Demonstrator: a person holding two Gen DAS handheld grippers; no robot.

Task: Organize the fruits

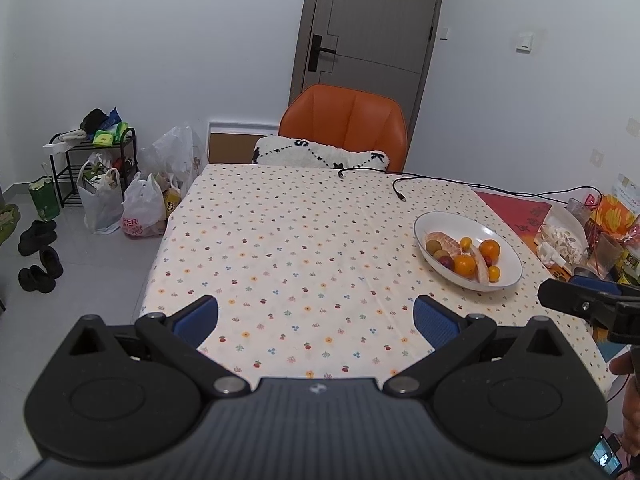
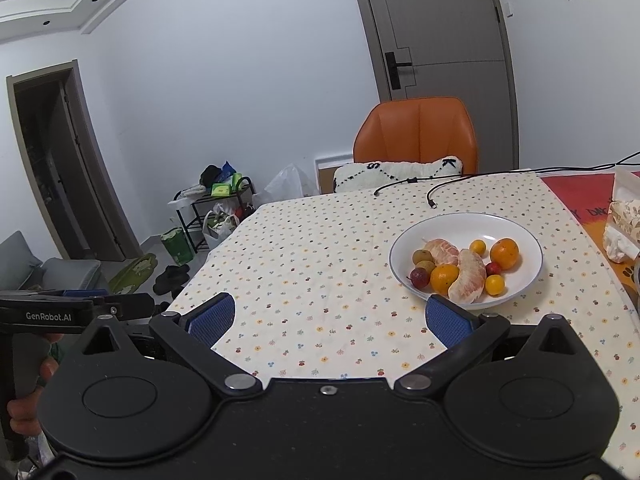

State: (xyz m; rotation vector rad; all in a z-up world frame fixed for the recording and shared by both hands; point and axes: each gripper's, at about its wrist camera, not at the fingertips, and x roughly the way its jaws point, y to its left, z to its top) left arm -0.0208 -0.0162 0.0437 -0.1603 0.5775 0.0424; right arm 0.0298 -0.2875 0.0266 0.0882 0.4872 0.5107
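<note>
A white bowl [image 1: 508, 270] [image 2: 528, 256] sits on the flowered tablecloth at the right. It holds oranges [image 2: 504, 253], peeled pomelo segments [image 2: 468, 276], small yellow kumquats [image 2: 494, 284] and small red and green fruits [image 2: 419, 278]. My left gripper [image 1: 316, 322] hovers open over bare cloth, well left of the bowl, nothing between its blue pads. My right gripper [image 2: 330, 318] is open too, just in front of the bowl's near rim, empty. In the left wrist view the right gripper [image 1: 576, 300] shows at the right edge.
An orange chair [image 1: 344, 130] with a white cushion stands at the table's far side. Black cables [image 1: 404, 188] lie behind the bowl. Snack packets and glasses [image 1: 588, 232] crowd the table's right end. Bags, a rack and shoes [image 1: 38, 256] are on the floor left.
</note>
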